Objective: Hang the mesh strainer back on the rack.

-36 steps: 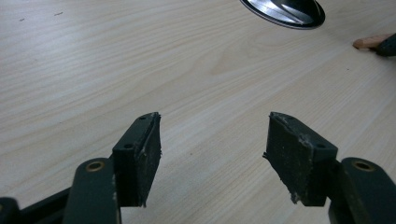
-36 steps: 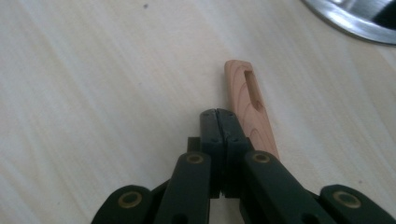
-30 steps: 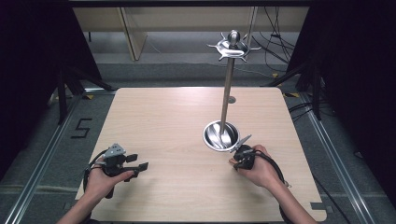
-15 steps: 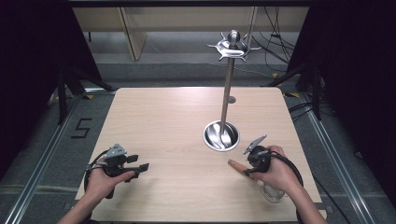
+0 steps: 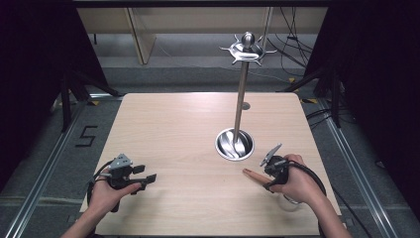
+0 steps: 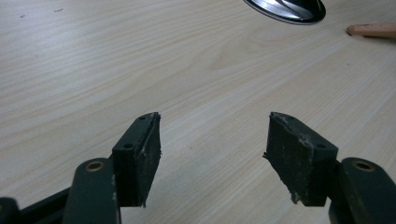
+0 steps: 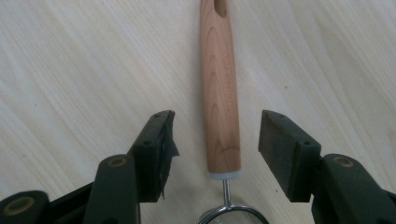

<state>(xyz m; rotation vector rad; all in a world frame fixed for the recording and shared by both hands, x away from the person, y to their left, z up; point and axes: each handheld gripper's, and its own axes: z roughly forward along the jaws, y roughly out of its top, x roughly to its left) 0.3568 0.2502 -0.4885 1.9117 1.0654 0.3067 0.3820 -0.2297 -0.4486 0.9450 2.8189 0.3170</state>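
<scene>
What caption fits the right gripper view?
Open hand-held gripper above a wooden handle lying on the table, jaws clear of it.

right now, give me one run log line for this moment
right gripper: jaws just opened, apart from wooden handle | utensil lies flat on table | left gripper: open, holds nothing | rack base: beyond handle tip

High view: fixed above the near table [image 5: 198, 124] edge, facing forward and down, far off. Left gripper view: low, close, looking along its jaws across the table toward the stand [image 6: 285, 7] base ahead. Right gripper view: close, facing down on the handle [image 7: 218, 93] between its jaws. All share the tabletop.
</scene>
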